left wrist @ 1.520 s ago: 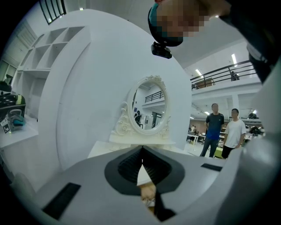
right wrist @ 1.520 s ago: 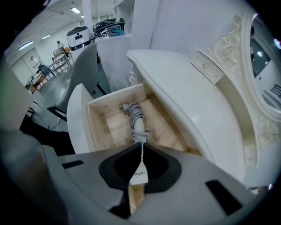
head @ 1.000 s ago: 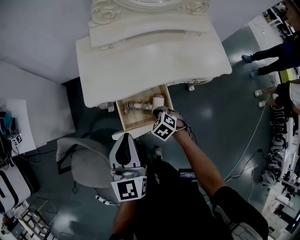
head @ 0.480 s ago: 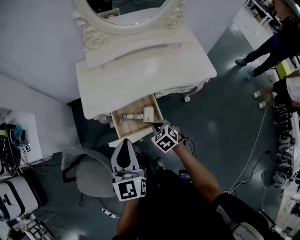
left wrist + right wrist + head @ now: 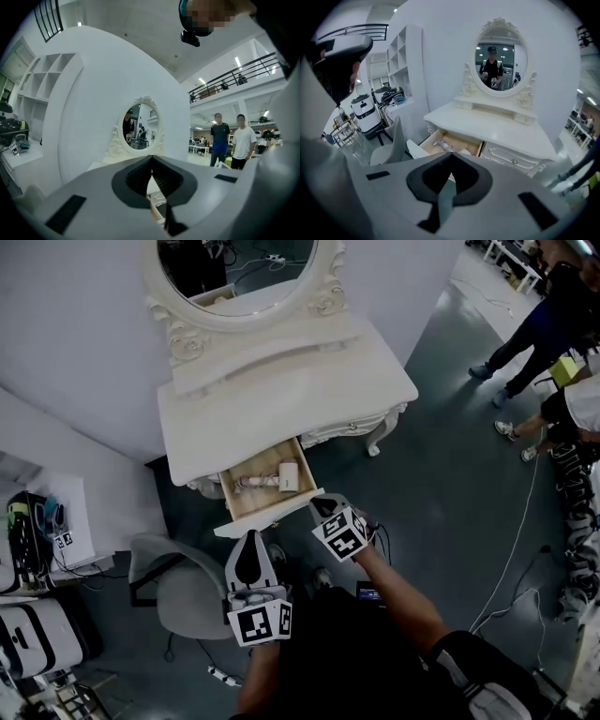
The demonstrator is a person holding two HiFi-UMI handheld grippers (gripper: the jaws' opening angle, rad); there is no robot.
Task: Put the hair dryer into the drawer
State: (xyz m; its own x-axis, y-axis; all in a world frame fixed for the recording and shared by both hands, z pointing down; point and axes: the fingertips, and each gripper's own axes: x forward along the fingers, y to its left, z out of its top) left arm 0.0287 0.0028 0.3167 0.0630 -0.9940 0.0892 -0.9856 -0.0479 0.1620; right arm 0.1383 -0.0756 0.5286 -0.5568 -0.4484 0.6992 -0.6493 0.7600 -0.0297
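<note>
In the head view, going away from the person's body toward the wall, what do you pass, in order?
Left gripper → right gripper → open drawer → dressing table top → oval mirror.

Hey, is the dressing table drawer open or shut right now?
Open: the drawer is pulled out from the dressing table, with the hair dryer lying inside.

**Counter** (image 5: 281,399) and scroll-carved mirror frame (image 5: 323,301): cream-white. **Drawer** (image 5: 272,517): cream front, pale wood inside. **Hair dryer** (image 5: 288,476): white, with a pale pinkish coiled cord (image 5: 251,482). **Chair** (image 5: 187,592): light grey. **Floor** (image 5: 441,474): dark grey-green. **Left gripper** (image 5: 250,538) and **right gripper** (image 5: 323,506): pale grey with black jaws, and white cubes bearing black square markers.
</note>
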